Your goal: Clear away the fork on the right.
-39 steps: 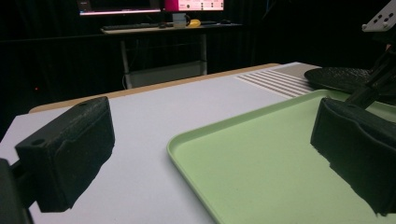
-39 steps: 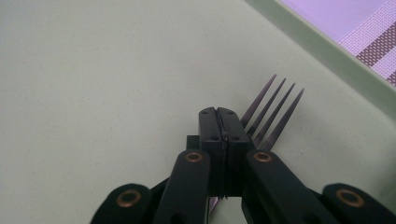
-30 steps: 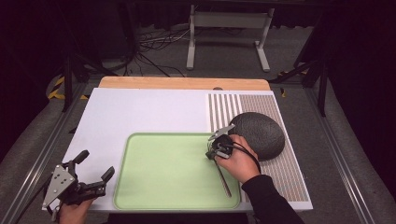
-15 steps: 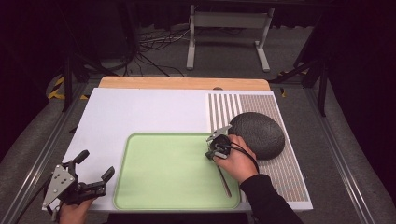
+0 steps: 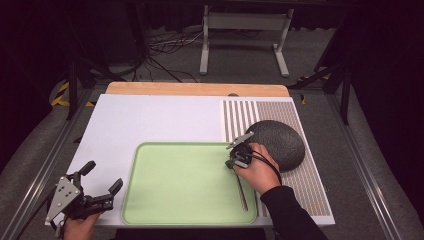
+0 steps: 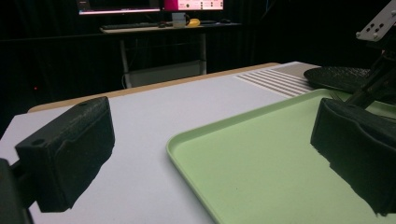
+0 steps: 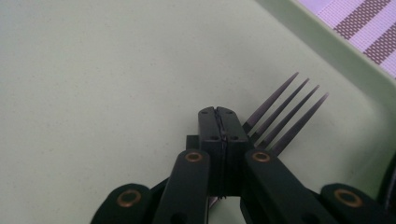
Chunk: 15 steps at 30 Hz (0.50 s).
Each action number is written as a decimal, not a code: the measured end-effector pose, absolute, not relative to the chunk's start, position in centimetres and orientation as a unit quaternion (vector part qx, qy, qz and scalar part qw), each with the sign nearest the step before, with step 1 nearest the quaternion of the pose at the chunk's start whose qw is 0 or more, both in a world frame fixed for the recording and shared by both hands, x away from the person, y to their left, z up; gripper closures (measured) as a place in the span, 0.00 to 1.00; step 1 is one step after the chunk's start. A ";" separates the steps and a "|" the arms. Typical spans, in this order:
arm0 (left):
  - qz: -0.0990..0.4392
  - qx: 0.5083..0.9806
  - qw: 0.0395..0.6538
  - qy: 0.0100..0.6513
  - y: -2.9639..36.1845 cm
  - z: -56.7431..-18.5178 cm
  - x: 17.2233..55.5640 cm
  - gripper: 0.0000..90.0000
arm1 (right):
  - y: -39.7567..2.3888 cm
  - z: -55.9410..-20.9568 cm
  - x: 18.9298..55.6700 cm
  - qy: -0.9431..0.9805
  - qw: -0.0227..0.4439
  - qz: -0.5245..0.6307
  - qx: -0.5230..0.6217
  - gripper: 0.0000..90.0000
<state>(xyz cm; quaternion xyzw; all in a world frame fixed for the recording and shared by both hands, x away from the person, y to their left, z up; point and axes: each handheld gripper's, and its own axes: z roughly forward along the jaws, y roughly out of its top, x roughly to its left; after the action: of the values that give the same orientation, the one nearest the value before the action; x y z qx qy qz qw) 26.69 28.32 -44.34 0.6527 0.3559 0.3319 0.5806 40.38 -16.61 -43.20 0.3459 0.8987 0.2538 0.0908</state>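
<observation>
A metal fork point(image 5: 241, 192) lies on the right side of the green tray point(image 5: 165, 200), its handle pointing toward the person. My right gripper point(image 5: 234, 161) is down over the fork's head with its jaws pressed together. In the right gripper view the fork's tines point(image 7: 285, 114) fan out from behind the closed jaws of the right gripper point(image 7: 218, 114), flat on the tray point(image 7: 93, 70); nothing shows between the jaws. My left gripper point(image 5: 104, 175) rests at the table's front left corner, open and empty. In its own view the left gripper point(image 6: 210, 158) looks across the tray's near corner point(image 6: 243, 163).
A dark round bowl point(image 5: 279, 142) sits upside down on a striped placemat point(image 5: 240, 117), just right of my right hand. A white board point(image 5: 160, 117) covers the tabletop, with a wooden strip along the far edge. Cables and a metal stand lie beyond the table.
My right gripper has shifted very slightly over the fork's head. The fork and the left gripper have stayed where they were.
</observation>
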 end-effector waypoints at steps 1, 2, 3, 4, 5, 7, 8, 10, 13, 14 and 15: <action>0.332 0.653 0.580 0.356 28.3 -44.3 26.7 0.00 | -16.7 -43.2 40.4 0.898 0.091 0.253 0.349 1.00; 0.332 0.654 0.580 0.355 28.3 -44.3 26.7 0.00 | -16.8 -43.2 40.4 0.897 0.094 0.252 0.351 1.00; 0.332 0.654 0.580 0.356 28.3 -44.3 26.7 0.00 | -17.0 -43.2 40.4 0.897 0.094 0.252 0.352 1.00; 0.331 0.653 0.580 0.356 28.3 -44.3 26.7 0.00 | -17.1 -43.2 40.4 0.896 0.094 0.251 0.353 1.00; 0.331 0.653 0.580 0.356 28.3 -44.3 26.7 0.00 | -17.2 -43.2 40.4 0.895 0.096 0.251 0.355 1.00; 0.332 0.654 0.580 0.356 28.3 -44.3 26.7 0.00 | -17.3 -43.2 40.4 0.895 0.096 0.251 0.357 1.00; 0.332 0.653 0.581 0.356 28.3 -44.3 26.7 0.00 | -17.5 -43.2 40.5 0.894 0.097 0.251 0.358 1.00; 0.332 0.652 0.581 0.356 28.3 -44.4 26.7 0.00 | -17.6 -43.1 40.5 0.894 0.097 0.250 0.360 1.00; 0.332 0.652 0.581 0.356 28.3 -44.3 26.7 0.00 | -17.7 -43.1 40.4 0.893 0.098 0.250 0.362 1.00; 0.331 0.654 0.580 0.356 28.3 -44.3 26.7 0.00 | -17.8 -43.1 40.5 0.893 0.099 0.250 0.362 1.00; 0.332 0.653 0.581 0.356 28.3 -44.3 26.7 0.00 | -17.8 -43.1 40.5 0.893 0.099 0.250 0.362 1.00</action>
<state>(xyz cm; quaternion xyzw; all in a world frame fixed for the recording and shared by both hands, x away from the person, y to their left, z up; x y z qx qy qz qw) 26.70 28.29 -44.34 0.6528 0.3558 0.3317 0.5807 40.46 -17.79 -43.13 0.3622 0.8926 0.2497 0.0986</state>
